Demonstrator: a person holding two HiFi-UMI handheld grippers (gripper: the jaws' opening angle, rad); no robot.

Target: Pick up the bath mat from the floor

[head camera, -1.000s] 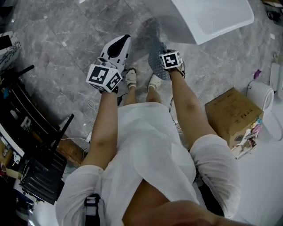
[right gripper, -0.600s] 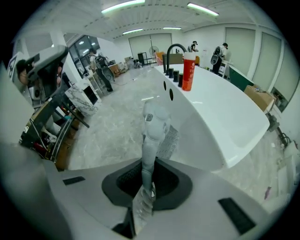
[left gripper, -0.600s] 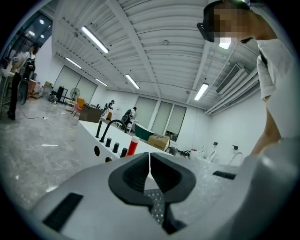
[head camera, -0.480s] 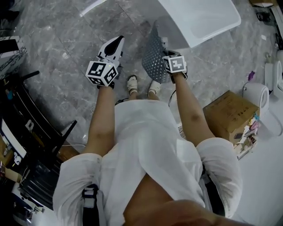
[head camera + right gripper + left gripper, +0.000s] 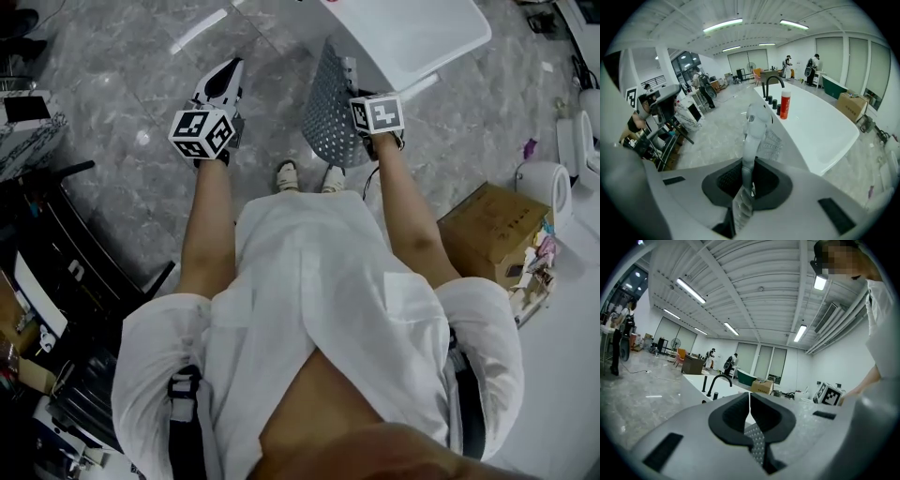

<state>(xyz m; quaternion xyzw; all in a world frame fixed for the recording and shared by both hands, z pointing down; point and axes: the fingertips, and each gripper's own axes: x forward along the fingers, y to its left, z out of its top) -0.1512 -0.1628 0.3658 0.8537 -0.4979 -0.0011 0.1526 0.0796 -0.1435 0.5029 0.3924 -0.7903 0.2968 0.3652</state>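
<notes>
The fingers [image 5: 765, 180] of the right gripper [image 5: 746, 177] are clamped on the bath mat [image 5: 749, 140], which that gripper's own view shows edge-on as a thin pale strip running straight out from the grip, with a patch of its holed face flaring to one side. The fingers [image 5: 729, 416] of the left gripper [image 5: 750, 408] are pressed together on nothing

Only the head view gives the mat's full shape. There the bath mat [image 5: 328, 103] is lifted clear of the grey floor [image 5: 122, 66], its broad holed face open to the camera. Its long axis runs from near the person's shoes [image 5: 286, 175] away toward the white bathtub [image 5: 412, 37]. The right gripper [image 5: 368, 129] holds it at one long edge, and the left gripper [image 5: 228, 73] is well apart to the side, pointing the same way. A cardboard box [image 5: 487, 225] stands on the floor to the right

The right gripper view alone shows a black tap [image 5: 771, 84] and a red bottle [image 5: 785, 104] on the bathtub [image 5: 820, 126] rim. The left gripper view catches the other gripper's marker cube [image 5: 829, 393]
</notes>
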